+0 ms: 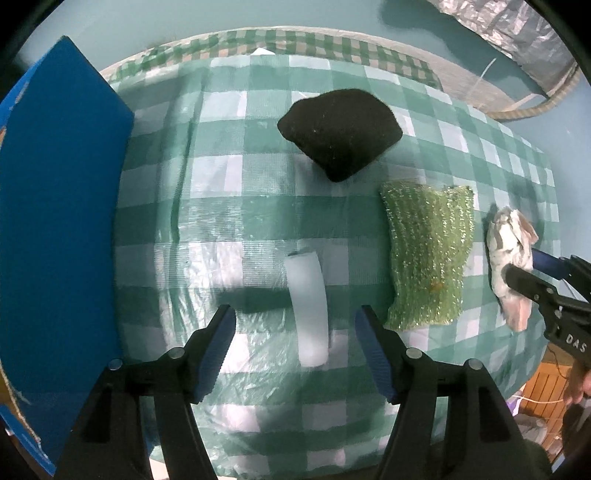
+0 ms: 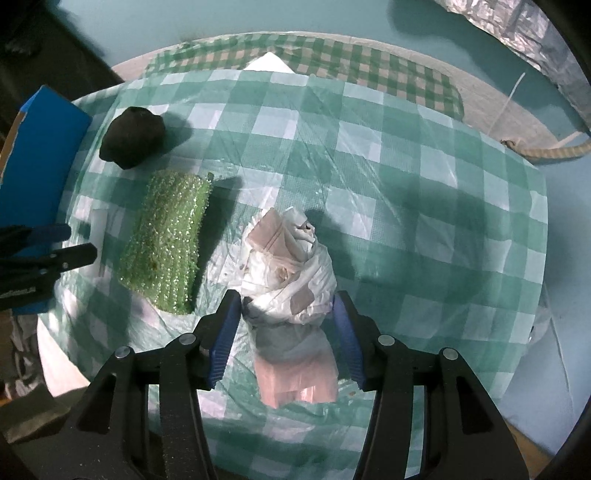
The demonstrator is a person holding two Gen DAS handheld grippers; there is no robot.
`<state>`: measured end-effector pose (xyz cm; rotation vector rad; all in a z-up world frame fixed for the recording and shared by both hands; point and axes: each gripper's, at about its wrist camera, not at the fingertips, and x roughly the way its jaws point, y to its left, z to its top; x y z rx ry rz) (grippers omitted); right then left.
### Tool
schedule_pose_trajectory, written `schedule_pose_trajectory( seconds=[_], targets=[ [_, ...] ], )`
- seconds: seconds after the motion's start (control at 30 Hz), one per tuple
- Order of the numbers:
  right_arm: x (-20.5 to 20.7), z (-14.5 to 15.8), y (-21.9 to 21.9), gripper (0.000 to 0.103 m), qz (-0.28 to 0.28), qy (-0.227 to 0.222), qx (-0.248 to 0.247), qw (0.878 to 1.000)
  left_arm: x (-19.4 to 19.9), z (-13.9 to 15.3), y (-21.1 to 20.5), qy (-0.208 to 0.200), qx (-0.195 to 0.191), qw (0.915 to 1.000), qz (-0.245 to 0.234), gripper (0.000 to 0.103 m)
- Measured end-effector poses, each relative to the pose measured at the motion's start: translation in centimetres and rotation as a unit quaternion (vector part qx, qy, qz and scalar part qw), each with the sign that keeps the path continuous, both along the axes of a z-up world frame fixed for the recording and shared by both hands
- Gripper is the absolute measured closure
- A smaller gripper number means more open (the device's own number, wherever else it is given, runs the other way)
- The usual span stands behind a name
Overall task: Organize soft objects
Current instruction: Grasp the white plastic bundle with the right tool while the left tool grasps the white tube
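My left gripper (image 1: 295, 317) is open, its jaws on either side of a white foam strip (image 1: 308, 306) lying on the checked tablecloth. A black sponge (image 1: 338, 131) lies further back, and a green glittery scrubber (image 1: 428, 251) lies to the right. My right gripper (image 2: 286, 306) is open around a crumpled white and pink plastic bag (image 2: 291, 273), its pads close to the bag's sides. The bag also shows in the left wrist view (image 1: 511, 258), with the right gripper (image 1: 532, 273) at it. The scrubber (image 2: 166, 243) and black sponge (image 2: 133, 136) show left in the right wrist view.
A blue box (image 1: 55, 236) stands at the table's left edge; it also shows in the right wrist view (image 2: 40, 155). The table (image 1: 240, 203) has a green checked cloth under clear plastic. A foil-wrapped duct (image 1: 517, 33) hangs at the back right.
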<state>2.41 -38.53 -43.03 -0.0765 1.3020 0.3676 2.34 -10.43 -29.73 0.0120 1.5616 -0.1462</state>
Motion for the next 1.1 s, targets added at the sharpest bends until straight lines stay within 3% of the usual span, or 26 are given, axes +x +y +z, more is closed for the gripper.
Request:
schedule_pose_trajectory(
  seconds=[0.27, 0.33, 0.47, 0.5, 0.57, 0.77, 1.0, 1.1],
  targets=[
    [0.3, -0.4, 0.6, 0.049, 0.008, -0.008, -0.012, 1.0, 0.3, -2.1, 0.3, 0.004, 0.02, 0.9998, 0.005, 0.036],
    [0.3, -0.7, 0.9, 0.048, 0.014, -0.011, -0.02, 1.0, 0.7, -3.0, -0.7, 0.006, 0.023, 0.9997, 0.011, 0.041],
    [0.2, -1.3, 1.4, 0.048, 0.023, -0.016, -0.036, 0.999, 0.9, -3.1, -0.7, -0.005, 0.036, 0.9993, 0.007, 0.067],
    [0.2, -1.4, 1.5, 0.048, 0.024, -0.017, -0.04, 0.999, 0.9, -3.0, -0.7, -0.006, 0.028, 0.9996, 0.001, 0.078],
    [0.1, -1.6, 1.6, 0.048, 0.028, -0.017, -0.044, 0.999, 0.8, -2.9, -0.9, 0.001, 0.014, 0.9999, -0.006, 0.087],
    [-0.4, -1.2, 1.8, 0.059, 0.034, -0.02, -0.04, 0.998, 0.3, -2.4, -1.9, -0.008, 0.029, 0.9988, -0.039, 0.092],
    [-0.7, 0.5, 2.2, 0.06, 0.029, -0.019, -0.028, 0.999, -0.4, -1.0, -2.4, -0.028, 0.036, 0.9969, -0.065, 0.092],
    [-1.1, 1.6, 2.5, 0.06, 0.028, -0.019, -0.021, 0.999, -1.1, 0.9, -1.1, -0.038, 0.041, 0.9959, -0.072, 0.092]
  ],
)
